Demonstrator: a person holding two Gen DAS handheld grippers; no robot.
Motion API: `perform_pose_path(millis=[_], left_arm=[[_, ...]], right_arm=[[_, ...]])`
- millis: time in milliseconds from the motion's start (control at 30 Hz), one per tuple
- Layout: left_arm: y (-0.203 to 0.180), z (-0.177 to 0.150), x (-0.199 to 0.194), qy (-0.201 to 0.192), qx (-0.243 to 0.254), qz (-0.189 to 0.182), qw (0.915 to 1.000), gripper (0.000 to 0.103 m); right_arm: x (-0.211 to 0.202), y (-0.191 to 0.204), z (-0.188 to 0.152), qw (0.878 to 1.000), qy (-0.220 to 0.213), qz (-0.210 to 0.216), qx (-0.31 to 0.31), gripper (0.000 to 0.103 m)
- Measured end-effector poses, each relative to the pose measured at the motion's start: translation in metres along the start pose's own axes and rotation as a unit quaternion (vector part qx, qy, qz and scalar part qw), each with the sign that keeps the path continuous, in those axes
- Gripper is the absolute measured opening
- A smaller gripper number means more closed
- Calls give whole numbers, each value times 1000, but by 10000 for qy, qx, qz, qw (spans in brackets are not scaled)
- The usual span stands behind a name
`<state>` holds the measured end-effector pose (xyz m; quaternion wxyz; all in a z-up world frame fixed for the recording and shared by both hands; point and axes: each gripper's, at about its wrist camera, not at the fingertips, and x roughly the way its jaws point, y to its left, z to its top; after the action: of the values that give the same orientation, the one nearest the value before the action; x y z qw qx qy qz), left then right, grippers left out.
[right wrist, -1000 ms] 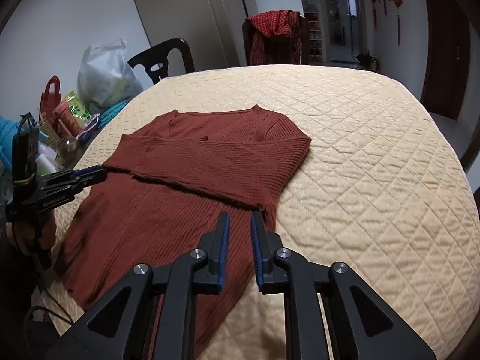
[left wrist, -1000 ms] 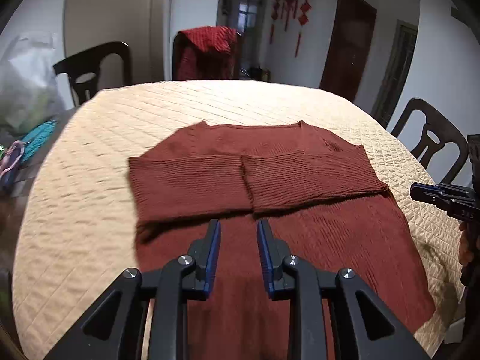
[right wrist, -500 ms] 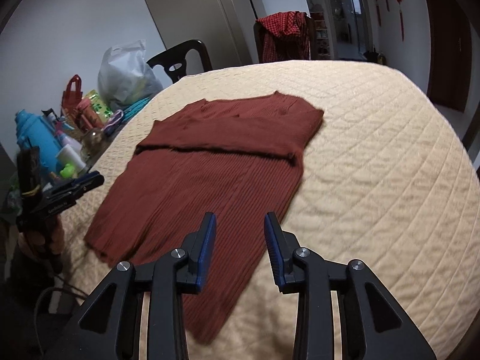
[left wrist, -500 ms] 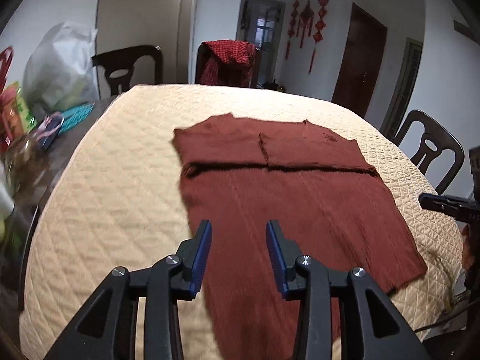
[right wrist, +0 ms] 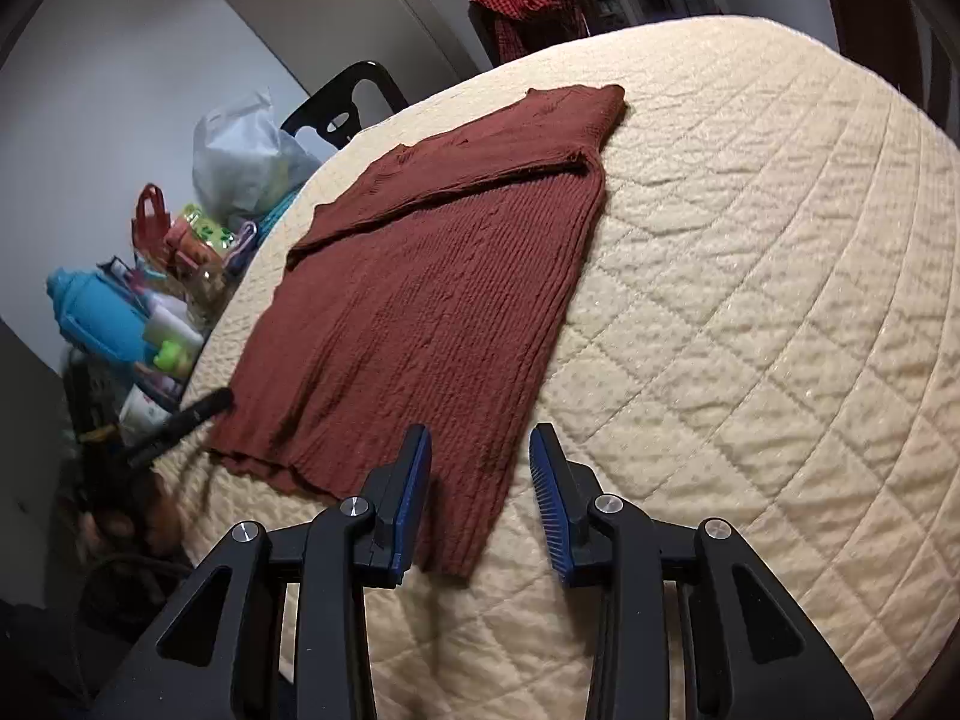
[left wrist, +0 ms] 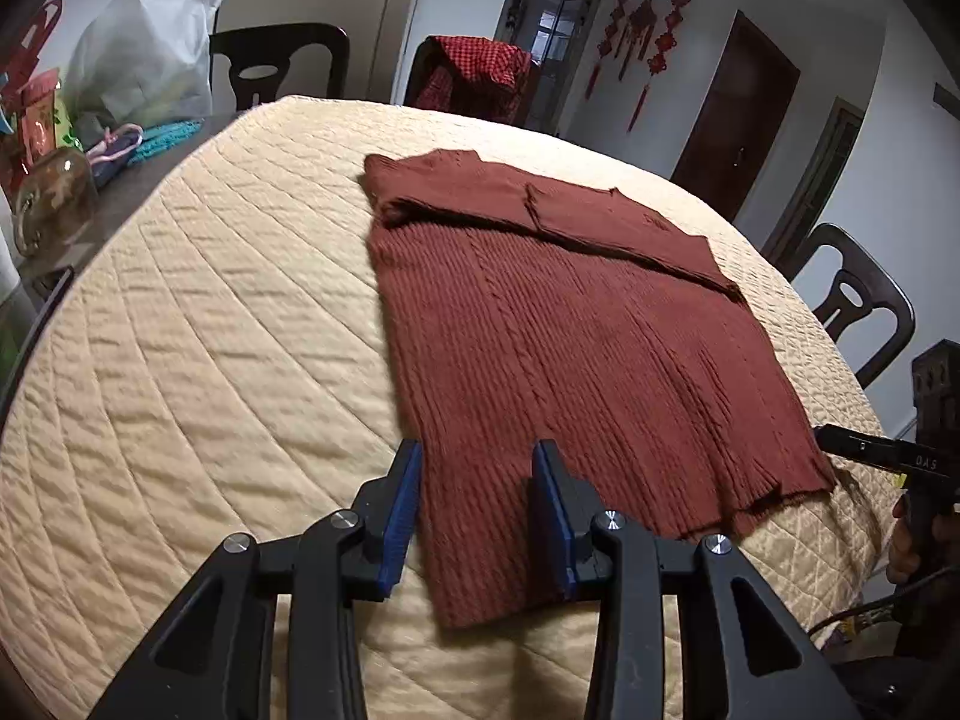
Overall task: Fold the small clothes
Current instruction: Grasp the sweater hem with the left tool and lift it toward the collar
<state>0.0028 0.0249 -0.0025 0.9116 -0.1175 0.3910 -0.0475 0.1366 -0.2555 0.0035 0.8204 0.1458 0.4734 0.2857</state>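
Sweater [left wrist: 576, 348] flat on quilted worktop [left wrist: 210, 360], sleeves folded in — soft, limp ribbed knit. Left tool [left wrist: 477, 510] and right tool [right wrist: 480, 495] spread, empty; I'd pinch hem corners.

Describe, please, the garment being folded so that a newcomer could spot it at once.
On the round table under a cream quilted cover lies one rust-red ribbed sweater, flat, both sleeves folded across its chest. Unlike the red checked cloth draped over a far chair, it is plain-coloured and lies on the tabletop.

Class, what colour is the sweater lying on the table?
Rust red sweater, clearest in the left wrist view.
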Motion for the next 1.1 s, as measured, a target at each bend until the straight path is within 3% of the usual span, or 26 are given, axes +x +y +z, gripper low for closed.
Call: perform_pose_path(millis=[367,667,733,767,967,1100], left_arm=[[-2,7,8,-28,-330,-264,9991,44],[2,-6,-4,19,-654,-633,9958,44],[4,-8,-5,13,-745,-702,9947,44],[4,-8,-5,9,-773,-710,9945,44],[6,-10,-5,-25,-915,-683,9935,34],[9,-9,-1,-40,-971,-528,9939,17]], right_arm=[[17,8,8,9991,104,392,89,36],[14,13,-5,9977,243,634,71,35],[15,13,-4,9977,233,636,82,32],[16,13,-4,9974,247,674,98,24],[18,10,-5,9971,240,696,171,13],[20,6,-4,9970,196,694,277,9]])
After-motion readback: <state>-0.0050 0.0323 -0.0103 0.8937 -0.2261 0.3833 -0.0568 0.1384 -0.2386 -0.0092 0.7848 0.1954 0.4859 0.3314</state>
